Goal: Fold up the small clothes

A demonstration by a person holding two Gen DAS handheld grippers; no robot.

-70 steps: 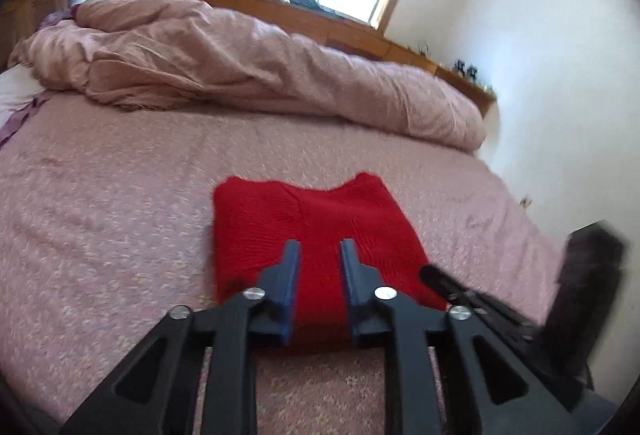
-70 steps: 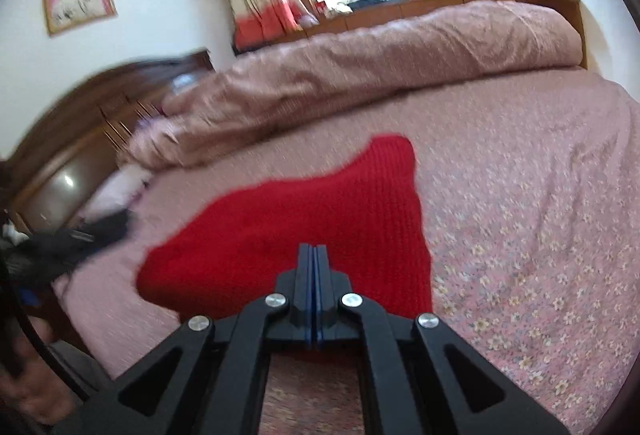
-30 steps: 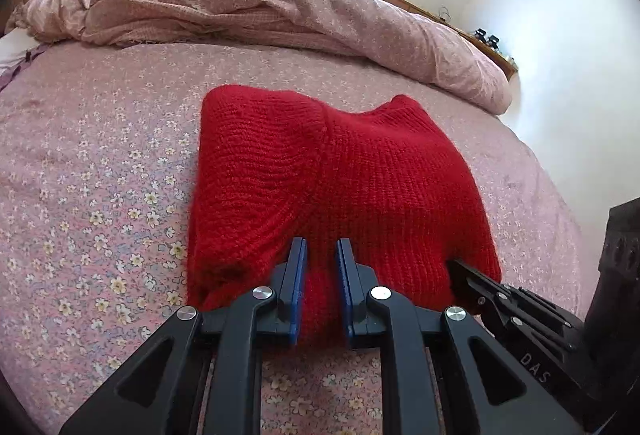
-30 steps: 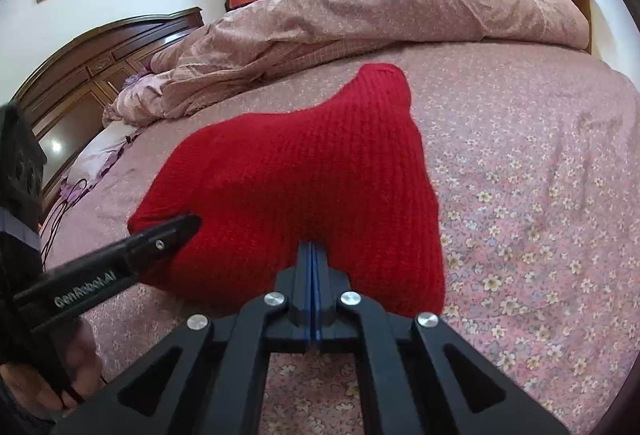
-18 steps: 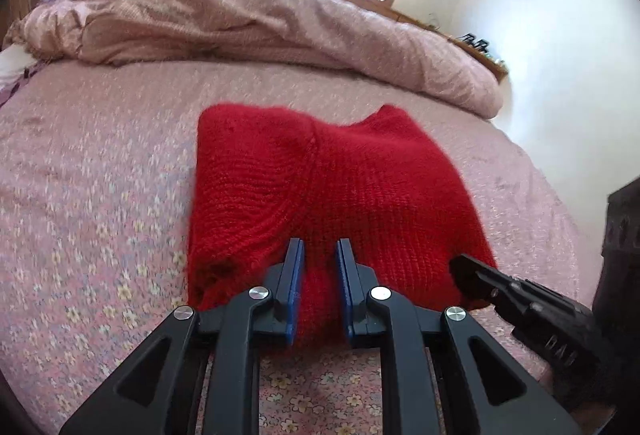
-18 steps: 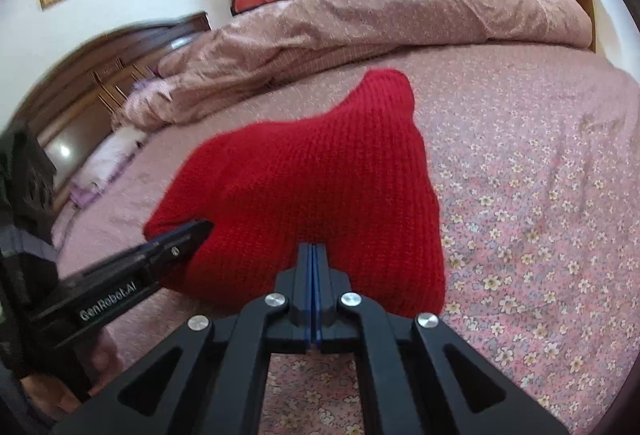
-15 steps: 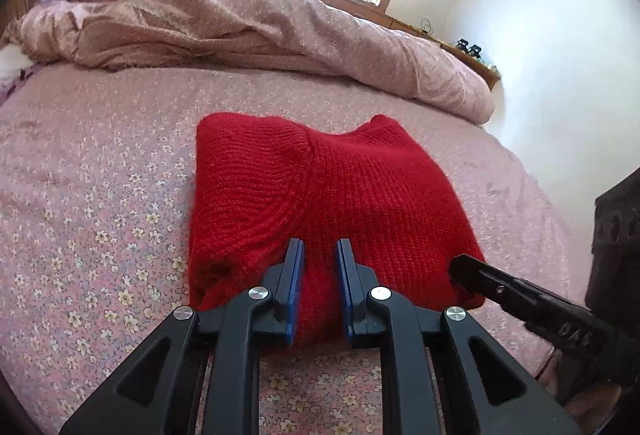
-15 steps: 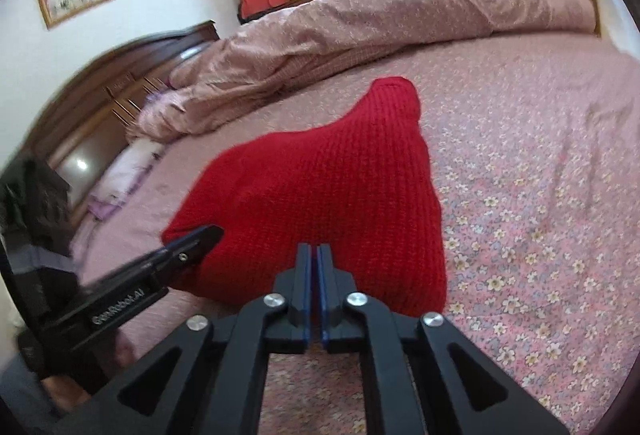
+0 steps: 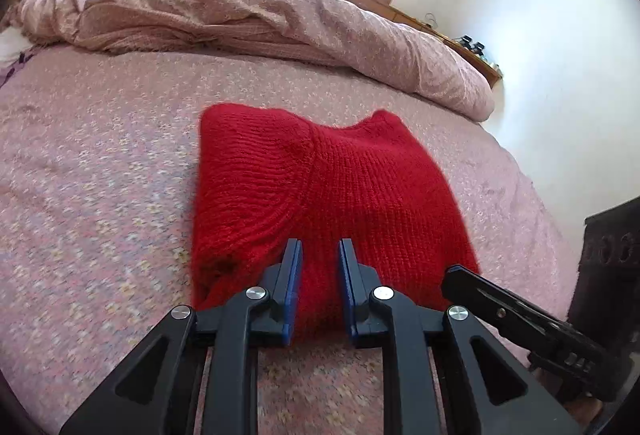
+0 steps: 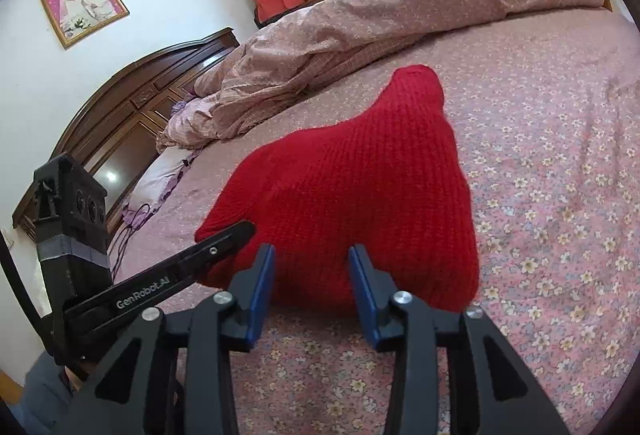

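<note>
On the bed with the pink flowered sheet (image 9: 100, 175), well this side of the rumpled pink quilt (image 9: 248, 15) heaped along the far edge, lies the red knitted garment (image 9: 320, 195), folded into a thick, roughly square pad. At its left side a ribbed layer curves over the plainer knit beneath.

The left gripper (image 9: 318, 285) is at the near hem with its jaws parted a little, straddling the edge; whether they touch the wool I cannot tell. The right gripper (image 10: 312, 289) has its jaws released wide, just short of the near right edge and holding nothing.

The knit looks soft, light and springy, likely to slump or unroll when lifted by one layer. A hold should take all layers together at the near corners, both sides rising evenly. The fuzzy yarn could snag on the blue pads (image 10: 260, 287).
</note>
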